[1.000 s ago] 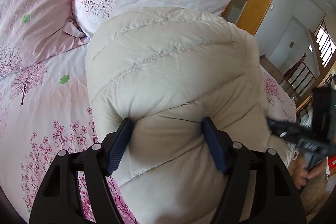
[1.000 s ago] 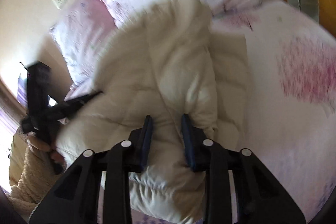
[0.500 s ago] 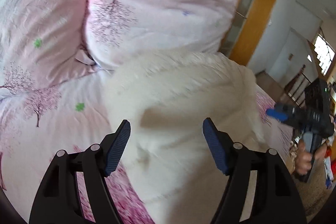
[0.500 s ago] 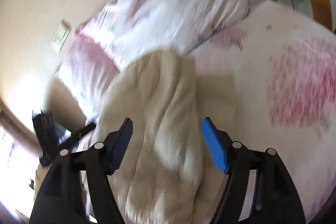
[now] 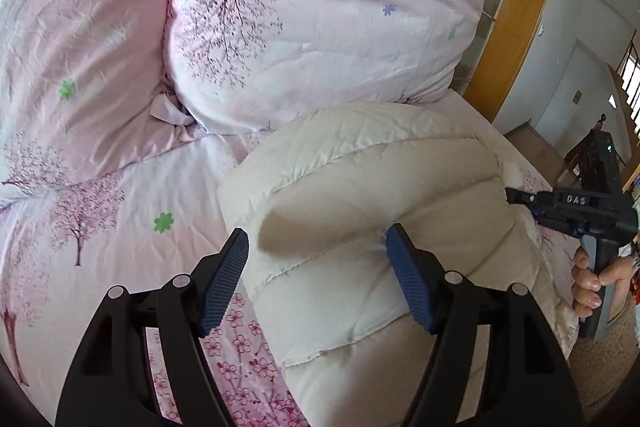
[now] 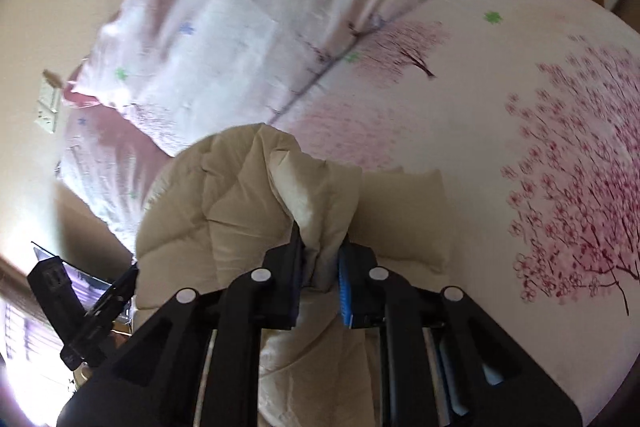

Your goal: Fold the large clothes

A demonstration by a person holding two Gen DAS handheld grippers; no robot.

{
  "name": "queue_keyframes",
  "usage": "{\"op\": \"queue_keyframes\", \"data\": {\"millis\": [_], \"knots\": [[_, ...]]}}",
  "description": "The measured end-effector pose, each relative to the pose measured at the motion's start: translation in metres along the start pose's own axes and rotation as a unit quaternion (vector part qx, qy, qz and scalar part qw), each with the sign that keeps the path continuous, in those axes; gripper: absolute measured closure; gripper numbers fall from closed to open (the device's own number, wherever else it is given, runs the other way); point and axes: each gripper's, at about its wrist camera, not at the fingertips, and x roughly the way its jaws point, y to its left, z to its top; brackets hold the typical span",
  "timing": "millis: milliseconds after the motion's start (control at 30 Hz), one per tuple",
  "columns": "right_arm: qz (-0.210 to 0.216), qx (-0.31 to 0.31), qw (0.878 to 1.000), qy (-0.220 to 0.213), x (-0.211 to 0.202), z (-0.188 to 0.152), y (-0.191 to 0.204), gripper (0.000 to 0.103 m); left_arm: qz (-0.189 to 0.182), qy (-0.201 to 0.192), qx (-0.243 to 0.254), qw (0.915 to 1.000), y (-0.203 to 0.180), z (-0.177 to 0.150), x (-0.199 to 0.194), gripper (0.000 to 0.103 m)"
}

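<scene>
A cream quilted puffer jacket lies bunched on the pink floral bed. My left gripper is open, its blue pads on either side of a puffy fold without squeezing it. In the right wrist view my right gripper is shut on a fold of the jacket and holds it raised off the bed. The right gripper also shows in the left wrist view at the jacket's right edge. The left gripper shows in the right wrist view at the jacket's left side.
Two pink floral pillows lie behind the jacket at the head of the bed. A wooden door frame and a stair railing stand to the right. The bedsheet stretches right of the jacket.
Both grippers pulled back from the jacket. The right gripper opened half a second ago and has now shut on a raised fold. The left gripper stayed open.
</scene>
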Motion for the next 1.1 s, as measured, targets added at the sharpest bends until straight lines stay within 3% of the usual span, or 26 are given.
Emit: {"op": "queue_keyframes", "data": {"millis": [233,567,767,833,933,1033,1100], "knots": [[-0.032,-0.002,0.999,0.011,0.014,-0.005,-0.013,0.084,-0.012,0.016,0.002,0.9998,-0.002,-0.003,0.017,0.031],[-0.026,0.012,0.999,0.018,0.025,-0.009,-0.023,0.082,-0.02,0.032,0.002,0.9993,0.004,-0.01,0.039,0.025],[-0.03,0.007,0.999,0.018,0.022,-0.01,-0.022,0.075,-0.026,0.03,-0.012,0.9991,0.01,-0.015,0.044,0.021],[-0.053,-0.008,0.999,0.006,0.01,-0.012,-0.014,0.064,-0.039,0.022,-0.029,0.9986,0.015,-0.017,0.035,0.022],[-0.059,-0.05,0.996,-0.046,-0.027,-0.025,0.0,0.063,-0.07,-0.003,-0.045,0.9966,0.02,-0.022,0.007,0.029],[-0.019,-0.098,0.992,-0.078,-0.064,-0.051,0.015,0.063,-0.101,-0.047,-0.03,0.9933,0.014,-0.031,-0.032,0.029],[0.004,-0.131,0.988,-0.077,-0.076,-0.071,0.024,0.063,-0.124,-0.066,-0.004,0.9901,0.003,-0.038,-0.053,0.029]]}}
